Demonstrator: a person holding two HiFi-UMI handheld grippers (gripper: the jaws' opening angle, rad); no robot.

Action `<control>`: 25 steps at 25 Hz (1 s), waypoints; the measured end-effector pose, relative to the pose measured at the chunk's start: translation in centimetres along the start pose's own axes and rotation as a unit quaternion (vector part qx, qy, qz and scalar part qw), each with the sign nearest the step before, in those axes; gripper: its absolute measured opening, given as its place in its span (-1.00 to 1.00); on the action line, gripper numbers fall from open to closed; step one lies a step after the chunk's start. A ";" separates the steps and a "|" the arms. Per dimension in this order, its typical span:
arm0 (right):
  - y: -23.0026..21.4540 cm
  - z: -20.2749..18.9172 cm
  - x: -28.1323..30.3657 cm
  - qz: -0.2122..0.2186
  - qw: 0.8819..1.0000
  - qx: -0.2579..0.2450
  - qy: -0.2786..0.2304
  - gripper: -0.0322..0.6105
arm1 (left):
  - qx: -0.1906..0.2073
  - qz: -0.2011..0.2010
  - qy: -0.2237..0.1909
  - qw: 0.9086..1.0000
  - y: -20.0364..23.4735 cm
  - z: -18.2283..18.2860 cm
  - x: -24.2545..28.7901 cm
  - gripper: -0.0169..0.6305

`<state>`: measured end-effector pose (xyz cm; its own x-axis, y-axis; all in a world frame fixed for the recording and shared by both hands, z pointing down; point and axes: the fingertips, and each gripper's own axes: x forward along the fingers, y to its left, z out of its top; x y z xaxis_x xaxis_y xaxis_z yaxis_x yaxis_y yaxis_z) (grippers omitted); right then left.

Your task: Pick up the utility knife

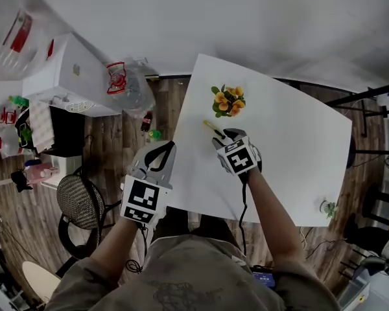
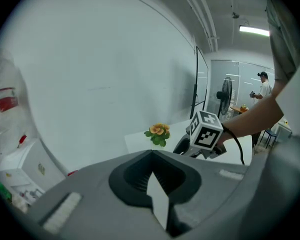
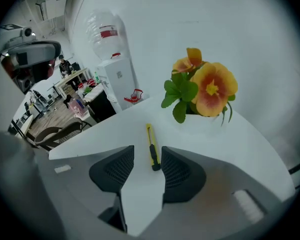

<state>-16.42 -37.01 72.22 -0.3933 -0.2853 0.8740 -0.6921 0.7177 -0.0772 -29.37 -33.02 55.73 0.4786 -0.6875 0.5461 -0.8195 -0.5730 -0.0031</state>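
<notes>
The right tool (image 3: pixel 147 156) stood with its jaws apart, the near end of the utility knife (image 3: pixel 151 151) between them at lower centre of the right gripper view. The knife lay flat on the counter (image 3: pixel 105 129). It was slim, with a yellow body and a black slider, and looked slick. Clamped only at that end, it could likely pivot or skid on the smooth white top toward the orange flowers (image 3: pixel 202 86) at upper right. The left tool (image 2: pixel 151 156) was closed on nothing.

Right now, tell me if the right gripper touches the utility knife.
Cannot tell. In the right gripper view the right gripper, open, straddles the near end of the utility knife: white table shows beside one jaw, hardly any beside the other.
</notes>
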 end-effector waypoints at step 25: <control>1.3 4.6 -7.4 0.038 0.993 0.038 -0.107 -0.65 | -0.038 0.035 -0.018 0.998 0.6 0.7 -4.0 -0.95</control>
<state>-17.25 -36.87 63.48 -0.5603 -0.3667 0.7426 -0.6962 0.6943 -0.1824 -31.57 -30.93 53.00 0.4286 -0.7417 0.5160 -0.8728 -0.4875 0.0241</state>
